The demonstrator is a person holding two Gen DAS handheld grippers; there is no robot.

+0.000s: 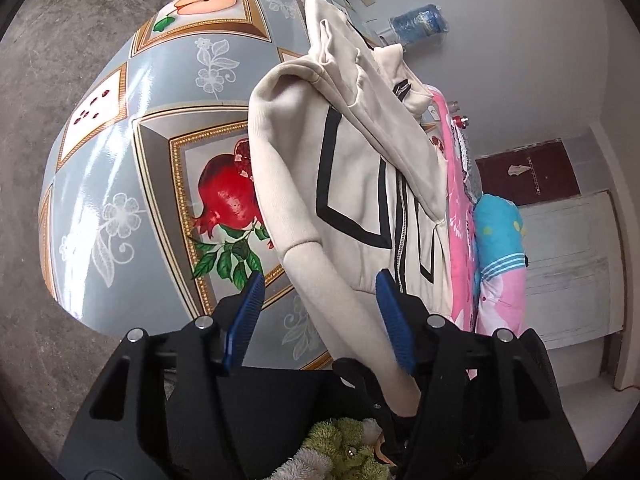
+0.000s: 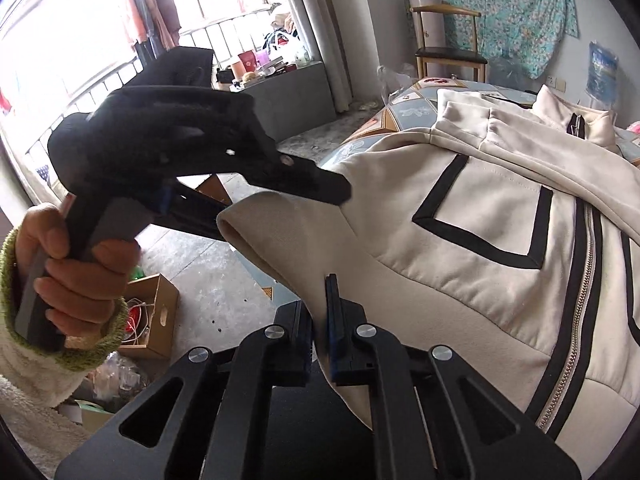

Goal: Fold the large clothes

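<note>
Cream zip-up jacket [image 1: 360,184] with black trim lies front-up on the table [image 1: 120,168], which has a fruit-print oilcloth; the pomegranate panel [image 1: 224,200] sits just beside the jacket's hem edge. Zipper [image 2: 576,312] is done up, running between two black stripes. Collar [image 2: 576,120] is at the jacket's far end. One sleeve is folded diagonally across the jacket's chest.

Left gripper [image 1: 320,296]: jaws stand partway apart, blue pads clear of the cloth. The other sleeve [image 1: 344,312] hangs through the gap between them, nearer the right-hand pad, not clamped. In the right wrist view the left gripper [image 2: 336,196] hovers at the jacket's sleeve side, and the person's hand [image 2: 76,276] in a green-cuffed fleece sleeve grips its handle.

Right gripper [image 2: 320,300]: jaws closed tight, pinching a fold of cream fabric at the jacket's near edge, beside the sleeve cuff [image 2: 248,228].

Pink-and-blue bedding [image 1: 496,248] lies against the jacket's far side. Cardboard box [image 2: 152,316] is on the floor, well apart from the jacket.
</note>
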